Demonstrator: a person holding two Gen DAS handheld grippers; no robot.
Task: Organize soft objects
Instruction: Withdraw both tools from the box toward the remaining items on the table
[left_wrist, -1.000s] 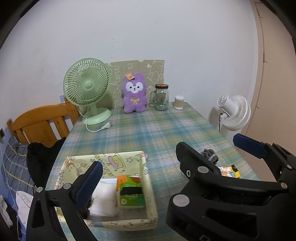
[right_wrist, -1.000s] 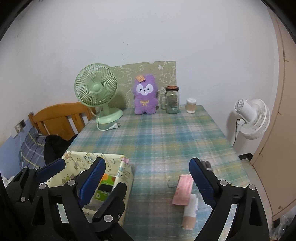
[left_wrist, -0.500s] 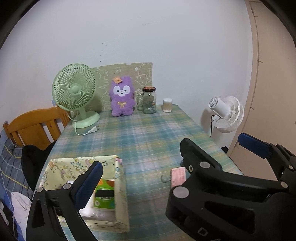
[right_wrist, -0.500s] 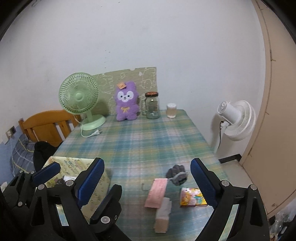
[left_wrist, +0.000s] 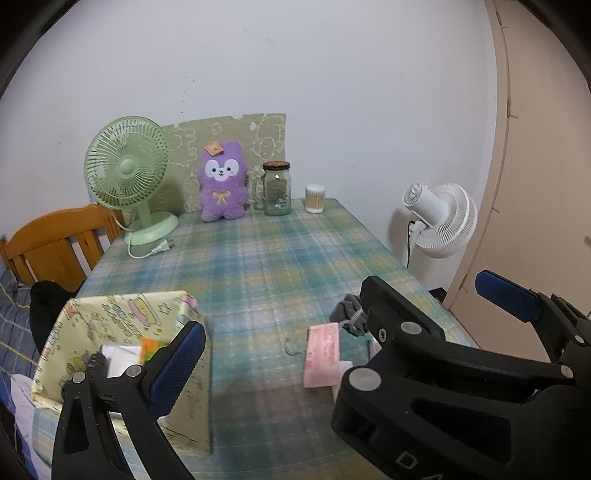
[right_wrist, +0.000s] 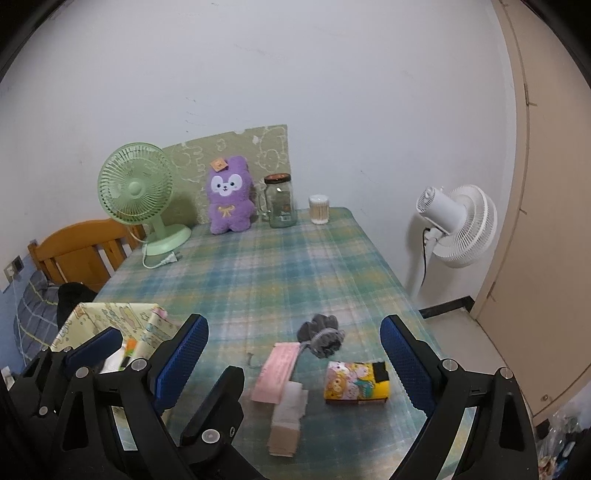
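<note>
We hold both grippers low over the near end of the table, whose plaid cloth carries everything else. At the far end the green fan, the purple plush, the glass jar and the small swab tub line up against the wall, well apart from our work; they look like standing decor, though the plush is soft enough that it may count as part of the task.

On the near left stands the patterned box, open at the top, with white and orange-green packets already inside. We judge it the collecting place, which would explain why it stands so near the loose items.

Those items lie to the right of the box: a pink packet, a white-and-tan stack touching its near end, a yellow cartoon tissue pack just beside, and a grey scrunched cloth behind them.

Our right gripper hangs above this cluster with its jaws spread wide and nothing between them, roughly framing the pink packet and tissue pack, so a pick there seems to be the step in hand. Our left gripper is likewise released and empty; its left finger sits over the box's near corner.
</note>
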